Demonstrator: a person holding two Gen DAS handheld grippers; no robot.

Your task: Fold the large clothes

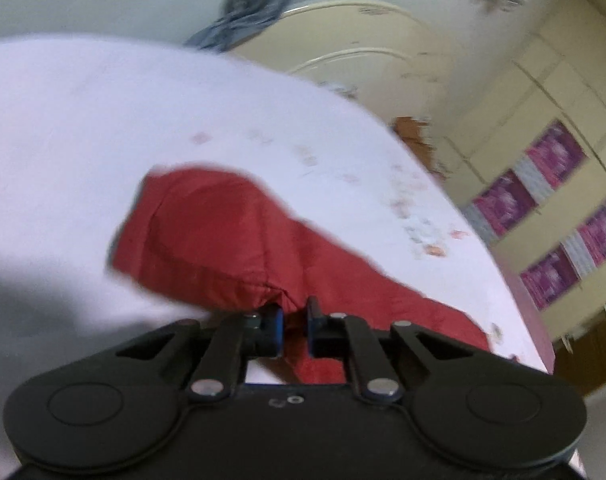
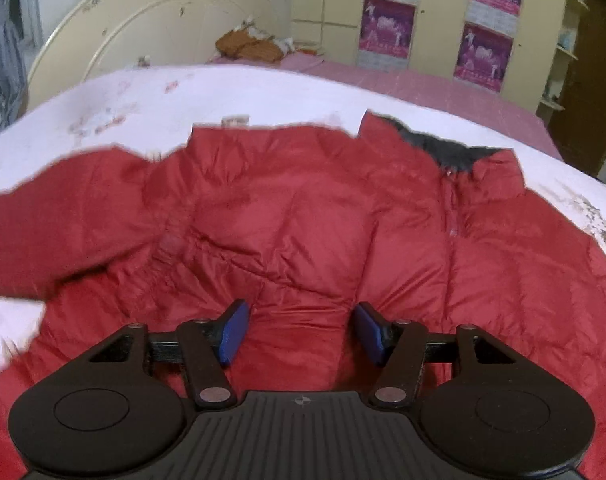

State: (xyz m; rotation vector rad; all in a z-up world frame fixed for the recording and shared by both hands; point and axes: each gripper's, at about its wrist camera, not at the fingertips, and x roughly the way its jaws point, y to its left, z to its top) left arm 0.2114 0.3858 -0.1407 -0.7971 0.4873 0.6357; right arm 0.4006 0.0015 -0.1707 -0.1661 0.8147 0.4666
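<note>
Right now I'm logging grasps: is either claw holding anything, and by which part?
The left claw pinches the red jacket at a bunched sleeve fold; the right claw is open, holding nothing.

Home bedroom: bed (image 2: 263, 88) with white floral sheet, cream curved headboard (image 2: 155, 28), cream wardrobe (image 2: 443, 12) bearing magenta posters (image 2: 387, 26), grey curtain (image 2: 3, 40) at left.

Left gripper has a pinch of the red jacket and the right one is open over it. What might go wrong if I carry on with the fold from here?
1. The left gripper pinches only a small pucker of the red jacket; the slick fabric may slip out mid-lift.
2. The right gripper hangs open over the puffy middle, not an edge, so closing there might grab a bulge and bunch the fold.
3. The sleeve lies crumpled to one side and could get trapped underneath.
</note>
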